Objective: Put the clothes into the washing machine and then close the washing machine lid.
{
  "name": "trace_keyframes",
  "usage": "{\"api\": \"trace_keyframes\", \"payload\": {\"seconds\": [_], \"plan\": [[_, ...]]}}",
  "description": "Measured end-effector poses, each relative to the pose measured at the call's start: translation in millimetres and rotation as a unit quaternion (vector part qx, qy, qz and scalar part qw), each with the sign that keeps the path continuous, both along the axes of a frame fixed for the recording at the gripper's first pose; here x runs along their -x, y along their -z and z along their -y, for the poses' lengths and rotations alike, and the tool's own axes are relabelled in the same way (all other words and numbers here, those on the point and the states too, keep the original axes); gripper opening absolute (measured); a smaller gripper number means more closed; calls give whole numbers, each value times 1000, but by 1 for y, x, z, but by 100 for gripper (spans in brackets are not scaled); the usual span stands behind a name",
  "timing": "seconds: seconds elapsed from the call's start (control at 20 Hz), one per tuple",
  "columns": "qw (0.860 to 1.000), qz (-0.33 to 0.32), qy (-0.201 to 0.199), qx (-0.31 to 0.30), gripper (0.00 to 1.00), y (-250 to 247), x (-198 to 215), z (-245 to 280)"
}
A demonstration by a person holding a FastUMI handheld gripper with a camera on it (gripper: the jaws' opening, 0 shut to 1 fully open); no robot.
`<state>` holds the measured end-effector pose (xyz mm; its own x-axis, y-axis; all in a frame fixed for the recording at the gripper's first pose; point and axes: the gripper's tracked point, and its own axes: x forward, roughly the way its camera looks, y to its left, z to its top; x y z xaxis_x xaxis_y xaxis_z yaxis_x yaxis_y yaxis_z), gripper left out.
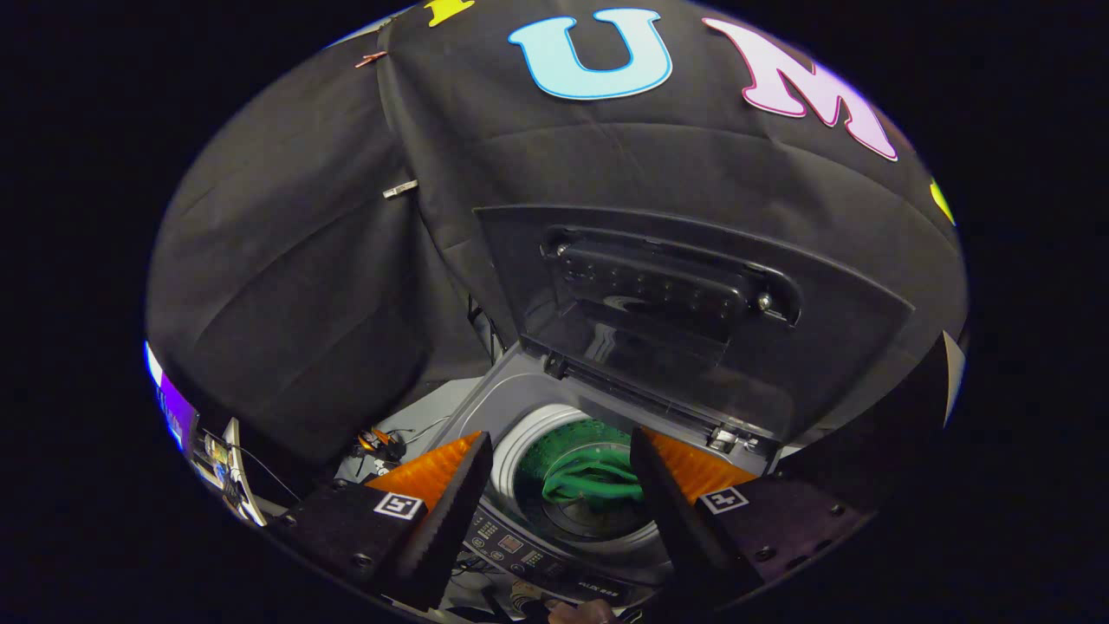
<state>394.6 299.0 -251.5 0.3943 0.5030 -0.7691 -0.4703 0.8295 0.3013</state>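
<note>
A green garment (591,482) lies crumpled inside the round drum (528,438) of the top-loading washing machine (494,399), below and between my fingers. The machine's dark lid (693,295) stands raised upright behind the opening, hinged at the back edge. My gripper (561,451) hovers above the front of the machine, open, with nothing between its fingers. The control panel (520,546) runs along the machine's near edge, just under the fingers.
Black cloth walls close in behind and to the left of the machine. Small orange and black items with cables (379,442) lie on the grey surface left of the machine. A stand with equipment (221,472) sits at the far left.
</note>
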Motion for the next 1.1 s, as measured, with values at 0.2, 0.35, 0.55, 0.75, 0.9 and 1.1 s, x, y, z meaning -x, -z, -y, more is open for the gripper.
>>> {"api": "trace_keyframes", "payload": {"seconds": [0.2, 0.35, 0.55, 0.75, 0.9, 1.1], "plan": [[999, 31, 20, -28, 100, -18, -17, -1], [995, 70, 45, -57, 100, -38, -36, 0], [986, 122, 84, -82, 100, -60, -59, 9], [970, 186, 143, -70, 99, -74, -91, 32], [956, 210, 196, -60, 99, -78, -110, 53], [937, 250, 239, -42, 99, -87, -131, 78]]}}
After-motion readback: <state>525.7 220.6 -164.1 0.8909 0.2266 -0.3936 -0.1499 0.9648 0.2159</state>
